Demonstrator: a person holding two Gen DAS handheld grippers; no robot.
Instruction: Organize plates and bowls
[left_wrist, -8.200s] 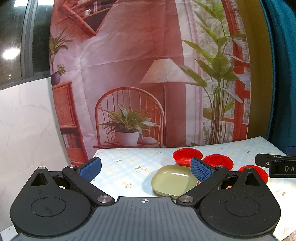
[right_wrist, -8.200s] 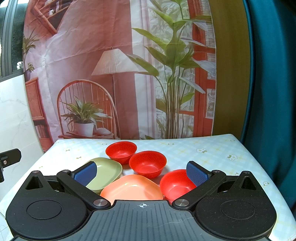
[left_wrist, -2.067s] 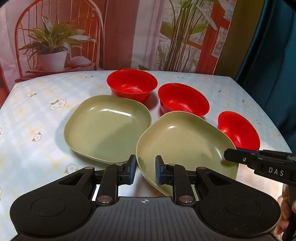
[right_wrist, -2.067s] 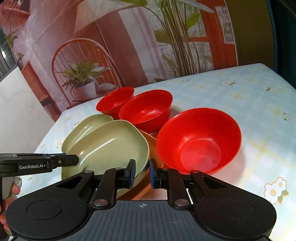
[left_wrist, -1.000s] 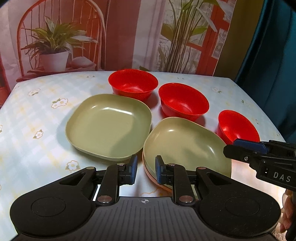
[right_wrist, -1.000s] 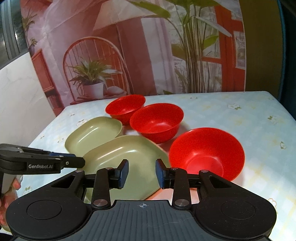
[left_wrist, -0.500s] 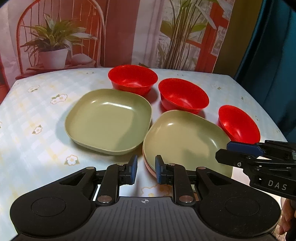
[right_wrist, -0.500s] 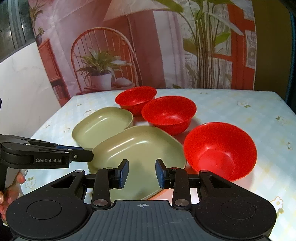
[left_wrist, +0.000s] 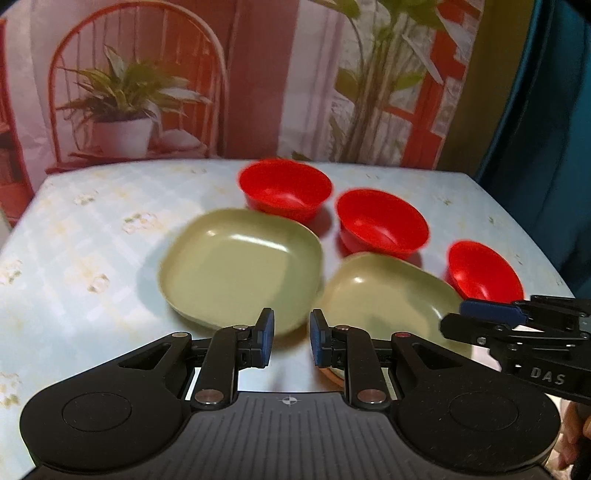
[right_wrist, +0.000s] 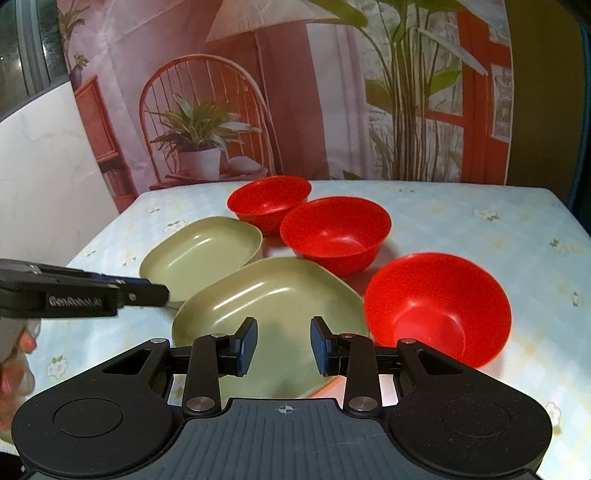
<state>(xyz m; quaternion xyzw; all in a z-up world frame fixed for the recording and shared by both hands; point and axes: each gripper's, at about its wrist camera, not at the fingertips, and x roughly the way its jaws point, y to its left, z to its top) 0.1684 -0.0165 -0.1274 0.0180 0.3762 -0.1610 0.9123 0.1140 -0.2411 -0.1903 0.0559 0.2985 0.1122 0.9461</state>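
Two olive-green square plates and three red bowls sit on the table. One green plate (left_wrist: 240, 266) (right_wrist: 201, 254) lies alone at the left. The other green plate (left_wrist: 384, 291) (right_wrist: 273, 306) rests on an orange plate (right_wrist: 325, 387), of which only an edge shows. The red bowls (left_wrist: 284, 188) (left_wrist: 382, 223) (left_wrist: 484, 271) stand behind and to the right. My left gripper (left_wrist: 288, 341) is partly open and empty, above the near edges of both green plates. My right gripper (right_wrist: 282, 345) is partly open and empty over the stacked green plate, beside the near red bowl (right_wrist: 437, 306).
The table (left_wrist: 74, 258) has a pale floral cloth. A printed backdrop with a chair and plants hangs behind it. A dark teal curtain (left_wrist: 546, 110) hangs at the right. A white marble-look wall (right_wrist: 44, 177) is at the left.
Both grippers opened slightly and pulled back from the green plate stacked on the orange one. The left view has shifted so the plates sit further right.
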